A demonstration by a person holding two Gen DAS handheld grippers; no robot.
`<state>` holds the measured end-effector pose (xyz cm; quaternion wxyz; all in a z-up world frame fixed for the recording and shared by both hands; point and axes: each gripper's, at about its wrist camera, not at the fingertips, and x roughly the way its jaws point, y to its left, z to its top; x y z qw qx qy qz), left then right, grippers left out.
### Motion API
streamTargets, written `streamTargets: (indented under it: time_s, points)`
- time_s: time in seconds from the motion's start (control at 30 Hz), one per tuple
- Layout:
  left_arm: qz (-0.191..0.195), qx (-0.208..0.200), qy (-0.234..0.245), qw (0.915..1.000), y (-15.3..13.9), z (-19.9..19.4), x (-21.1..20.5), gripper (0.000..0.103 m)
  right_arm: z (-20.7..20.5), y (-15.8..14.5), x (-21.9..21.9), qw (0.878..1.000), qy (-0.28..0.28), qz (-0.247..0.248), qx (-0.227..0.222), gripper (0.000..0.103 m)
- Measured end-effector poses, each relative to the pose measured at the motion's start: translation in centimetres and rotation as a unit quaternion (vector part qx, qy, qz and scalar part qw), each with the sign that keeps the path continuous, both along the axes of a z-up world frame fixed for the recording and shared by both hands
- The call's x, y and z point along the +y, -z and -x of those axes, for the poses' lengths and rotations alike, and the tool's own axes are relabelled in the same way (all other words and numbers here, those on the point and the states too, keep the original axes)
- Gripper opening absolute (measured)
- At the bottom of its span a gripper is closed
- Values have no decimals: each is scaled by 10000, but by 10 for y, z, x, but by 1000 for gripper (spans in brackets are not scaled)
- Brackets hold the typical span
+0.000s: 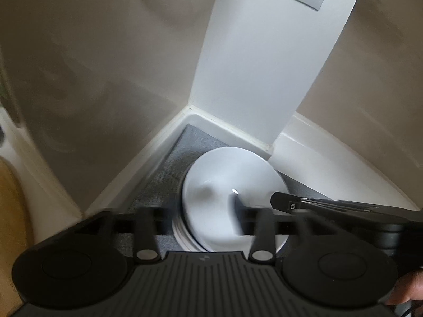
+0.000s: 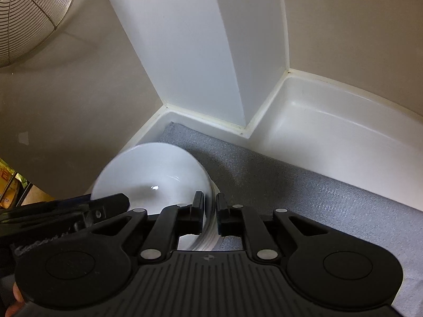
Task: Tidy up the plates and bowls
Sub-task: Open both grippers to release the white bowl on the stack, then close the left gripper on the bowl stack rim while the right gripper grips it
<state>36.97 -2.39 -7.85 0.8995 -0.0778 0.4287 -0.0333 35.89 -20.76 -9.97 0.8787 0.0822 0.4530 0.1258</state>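
A white bowl (image 1: 230,185) sits on top of a stack of white plates (image 1: 182,233) on a grey mat (image 1: 158,185), in the corner beside a white pillar. My left gripper (image 1: 206,216) is blurred; its fingers straddle the bowl's near rim. In the right wrist view the bowl (image 2: 153,169) is at lower left, and my right gripper (image 2: 210,214) has its fingers (image 2: 197,211) closed on the bowl's right rim, above the plate stack (image 2: 208,240). The left gripper's finger (image 2: 105,206) reaches in from the left.
A white pillar (image 1: 261,60) stands right behind the stack. A raised white ledge (image 2: 330,121) runs along the beige walls. The grey mat (image 2: 304,195) extends to the right. A wire fan guard (image 2: 31,13) hangs at upper left.
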Motion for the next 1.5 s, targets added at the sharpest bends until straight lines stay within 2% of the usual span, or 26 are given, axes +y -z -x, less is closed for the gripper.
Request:
streamTargets:
  time_s: [0.07,0.13,0.2,0.3,0.43,0.53,0.6,0.83,1.03,1.27,1.37,1.5]
  points:
    - [-165,-284,-169,9993,-6,10,-1,92,2,-1,0,10000,61,72,-21,28]
    - [-109,-327,-187,9992,-8,15,0,93,5,-2,-3,9998,169,131,-41,53]
    - [-22,-254,-269,9993,-6,16,0,98,7,-1,-6,9997,210,85,-40,58]
    - [57,-51,-408,9991,5,9,1,100,4,6,-10,9994,294,19,178,58]
    - [476,388,-630,9961,24,-3,11,100,1,16,-10,9990,316,25,325,59]
    - [1076,934,-828,9863,43,-11,26,100,0,20,-11,9985,409,104,338,65]
    - [1223,1138,-958,9813,54,-17,31,100,0,20,-11,9986,406,175,290,66]
    - [1066,1144,-1010,9825,65,-20,35,100,-2,18,-7,9983,391,393,192,68]
    - [1295,1076,-1097,9796,70,-13,42,102,-1,16,-14,9990,390,-103,210,70]
    - [1486,996,-1215,9763,68,-8,54,102,-9,36,-27,9938,591,-703,628,70]
    - [1524,928,-1233,9762,67,-4,56,102,-15,46,-26,9921,584,-786,785,70]
    - [1692,808,-1317,9734,67,3,63,103,-21,57,-26,9882,623,-1075,893,78]
